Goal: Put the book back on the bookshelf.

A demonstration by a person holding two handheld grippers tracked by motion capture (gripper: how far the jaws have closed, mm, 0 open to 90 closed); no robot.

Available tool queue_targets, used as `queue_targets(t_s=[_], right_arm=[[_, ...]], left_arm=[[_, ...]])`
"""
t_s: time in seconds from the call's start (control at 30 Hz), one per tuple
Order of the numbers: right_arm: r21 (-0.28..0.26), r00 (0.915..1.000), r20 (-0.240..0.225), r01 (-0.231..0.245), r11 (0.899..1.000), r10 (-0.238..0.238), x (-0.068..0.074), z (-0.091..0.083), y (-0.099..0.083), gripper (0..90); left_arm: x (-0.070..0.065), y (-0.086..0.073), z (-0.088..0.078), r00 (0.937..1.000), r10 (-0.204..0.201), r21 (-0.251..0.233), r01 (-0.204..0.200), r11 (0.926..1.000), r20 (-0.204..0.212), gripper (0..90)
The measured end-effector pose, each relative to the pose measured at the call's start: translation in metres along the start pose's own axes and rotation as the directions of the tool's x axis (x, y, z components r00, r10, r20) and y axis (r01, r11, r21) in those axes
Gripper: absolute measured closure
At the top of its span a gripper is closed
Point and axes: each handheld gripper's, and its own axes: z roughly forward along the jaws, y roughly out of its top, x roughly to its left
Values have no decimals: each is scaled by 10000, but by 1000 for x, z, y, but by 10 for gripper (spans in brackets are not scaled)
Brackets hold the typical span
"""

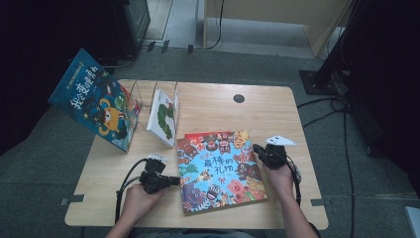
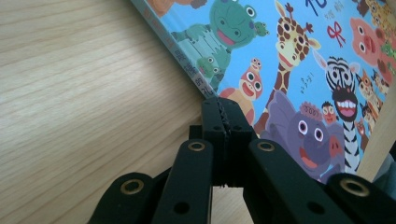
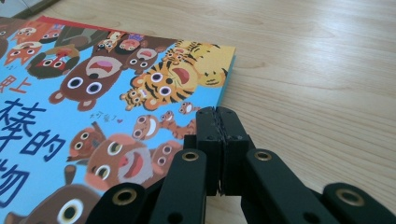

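Nearest to me, my left gripper lies low over the table, my left hand behind it and the jaws pressed flat together with nothing between them, the tips pointing at the spine edge of the picture book that lies flat in front of me. Its own camera gives what the high view cannot: the closed tips sit right at the book's edge, by a purple elephant on the cover, though whether they actually touch the book I can't quite tell from that angle. My right gripper mirrors it on the other side, my right hand angled inward; in its view the jaws are likewise closed on nothing, tips at the cover edge below the tiger. Farther off, the high view alone shows a white caterpillar book upright in a clear stand, and a blue book leaning at the table's far left corner.
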Motion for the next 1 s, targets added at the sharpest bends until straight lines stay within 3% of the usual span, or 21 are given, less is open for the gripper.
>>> queue_targets(t_s=[0.37, 0.6, 0.83, 1.0], right_arm=[[79, 9999, -29, -134, 9999, 135, -5, -20, -14, 900], [143, 10000, -9, -58, 9999, 58, -3, -32, -21, 900], [168, 10000, 32, -51, 9998, 50, 0, -41, -27, 900], [201, 10000, 67, -61, 9998, 59, 1, -47, -32, 900]], left_arm=[[-14, 10, 15, 9985, 479, 63, -481, 9988, 254, 900], [-17, 17, 18, 9973, 478, -7, -478, 9989, 556, 900], [-30, 22, 30, 9926, 917, 52, -924, 9957, 801, 900], [-31, 27, 33, 9922, 856, -81, -852, 9963, 904, 900]])
